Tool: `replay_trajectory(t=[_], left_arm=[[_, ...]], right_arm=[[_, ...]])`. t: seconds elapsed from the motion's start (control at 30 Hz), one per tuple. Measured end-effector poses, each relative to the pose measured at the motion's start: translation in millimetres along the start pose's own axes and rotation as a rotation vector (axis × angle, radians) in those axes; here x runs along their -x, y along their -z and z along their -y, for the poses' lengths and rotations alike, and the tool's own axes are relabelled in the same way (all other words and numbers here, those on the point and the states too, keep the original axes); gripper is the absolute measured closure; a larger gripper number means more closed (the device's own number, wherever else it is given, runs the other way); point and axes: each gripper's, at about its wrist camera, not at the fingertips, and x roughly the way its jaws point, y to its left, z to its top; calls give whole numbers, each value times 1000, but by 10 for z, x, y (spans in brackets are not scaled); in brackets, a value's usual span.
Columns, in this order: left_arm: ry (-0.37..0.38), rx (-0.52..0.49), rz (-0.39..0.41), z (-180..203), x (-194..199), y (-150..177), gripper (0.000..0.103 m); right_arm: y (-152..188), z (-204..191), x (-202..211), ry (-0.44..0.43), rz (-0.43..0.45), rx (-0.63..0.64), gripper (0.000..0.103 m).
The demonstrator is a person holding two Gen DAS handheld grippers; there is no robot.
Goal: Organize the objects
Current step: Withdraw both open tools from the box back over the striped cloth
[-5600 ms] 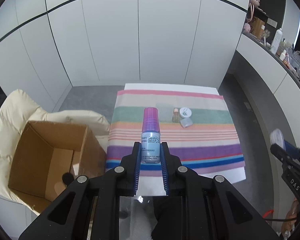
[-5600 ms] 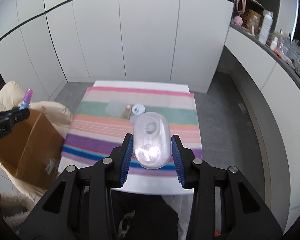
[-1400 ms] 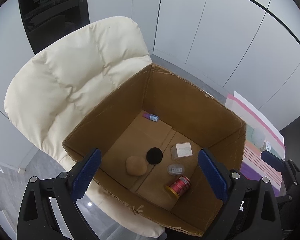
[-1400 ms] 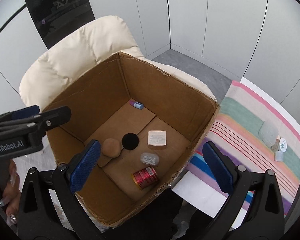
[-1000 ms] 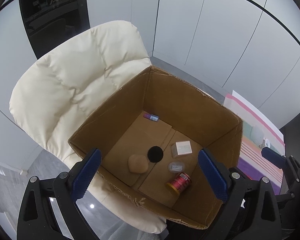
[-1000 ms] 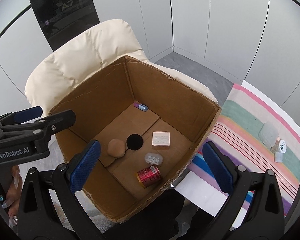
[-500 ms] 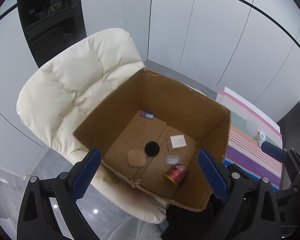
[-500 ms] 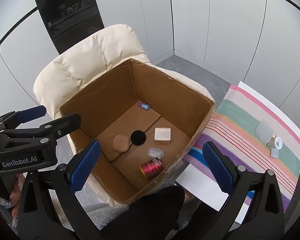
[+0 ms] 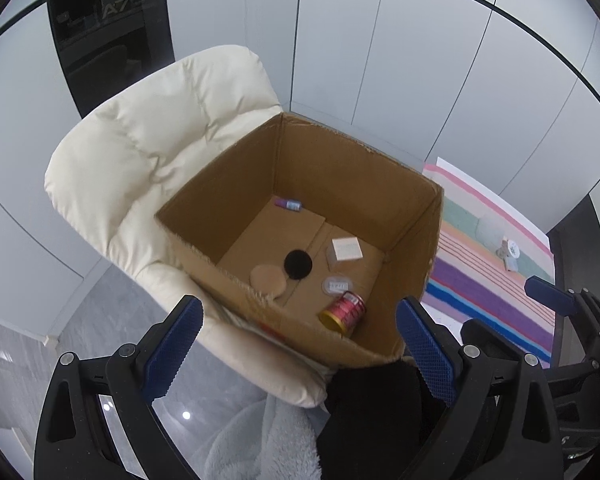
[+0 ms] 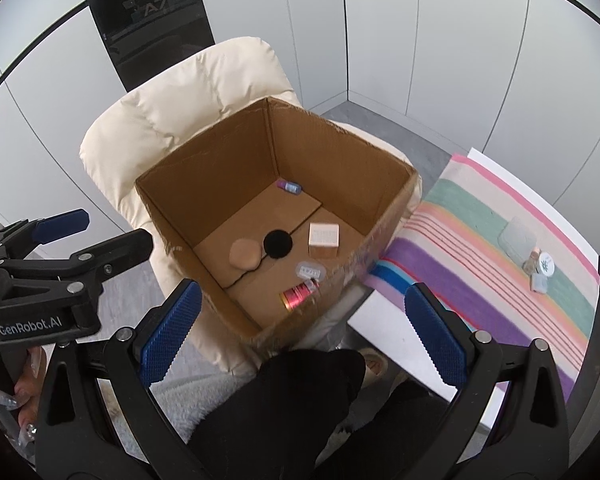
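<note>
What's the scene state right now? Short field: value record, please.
left gripper: open, empty
right gripper: open, empty
cardboard box: open, on cream chair
in box: purple-capped bottle, white carton, tan puff, black puff, clear case, red can on its side
striped cloth: a few small items left

The cardboard box (image 9: 352,184) stands open-topped, its tall walls fencing the scattered items on its floor.
</note>
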Motion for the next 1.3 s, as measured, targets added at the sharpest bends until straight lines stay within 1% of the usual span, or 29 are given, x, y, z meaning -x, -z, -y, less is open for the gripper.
replay_trajectory(t=[0.1, 0.27, 0.37, 0.47, 0.57, 0.67, 0.83, 1.07, 1.17, 1.3], left_arm=[[3, -9, 4, -6, 75, 121, 5], [1, 5, -4, -87, 184, 346, 5], [-32, -9, 1, -122, 265, 469, 5], [-49, -10, 6, -147, 314, 502, 5], [-35, -2, 14, -150, 343, 485, 5], [-28, -19, 12, -99, 340, 483, 5], [-9, -37, -9, 9, 281, 484, 5], [14, -80, -6, 248, 266, 416, 5], [36, -110, -13, 420, 229, 400, 5], [68, -172, -26, 747, 161, 414, 5]], right_arm=[[100, 39, 68, 10, -5, -18, 0], [287, 93, 225, 20, -12, -37, 0], [404, 109, 304, 27, -22, -37, 0], [491, 131, 328, 26, -30, -46, 0], [526, 144, 317, 26, -37, -59, 0], [538, 165, 335, 26, -29, -64, 0], [554, 241, 381, 29, -18, -84, 0], [658, 465, 486, 49, -7, -140, 0], [733, 612, 556, 69, 1, -175, 0], [864, 854, 685, 106, 13, -236, 0]])
